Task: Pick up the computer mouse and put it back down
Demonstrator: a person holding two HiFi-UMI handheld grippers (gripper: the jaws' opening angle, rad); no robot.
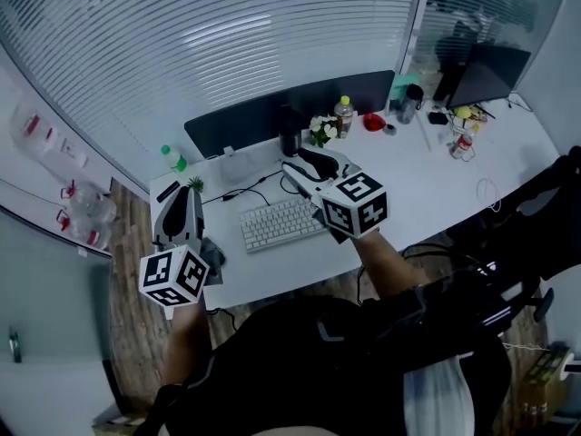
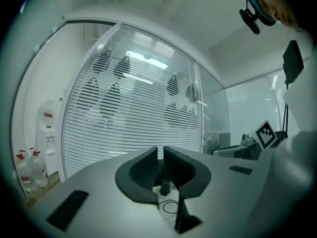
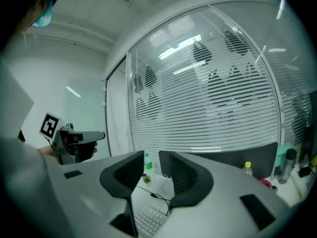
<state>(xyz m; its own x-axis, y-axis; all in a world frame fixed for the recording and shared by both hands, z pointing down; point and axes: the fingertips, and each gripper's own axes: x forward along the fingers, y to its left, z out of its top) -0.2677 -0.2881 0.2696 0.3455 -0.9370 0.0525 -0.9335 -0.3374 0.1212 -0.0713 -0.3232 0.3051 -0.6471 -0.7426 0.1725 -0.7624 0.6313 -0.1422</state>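
We hold both forearms out over the near edge of the white desk (image 1: 436,193), each gripper clear of it and pointing about level toward the far blinds (image 1: 227,34). The left gripper (image 2: 160,152), off the desk's left end, has its jaws drawn almost together on nothing, and the right gripper (image 3: 151,158), above the right end of the keyboard (image 1: 280,222), has its jaws apart and empty. We cannot make out the mouse in any view, and neither gripper carries it; farther back stand a dark cup (image 1: 290,140), a yellow-capped bottle (image 1: 343,113) and, far left, a green-capped bottle (image 1: 172,157), contents unclear.
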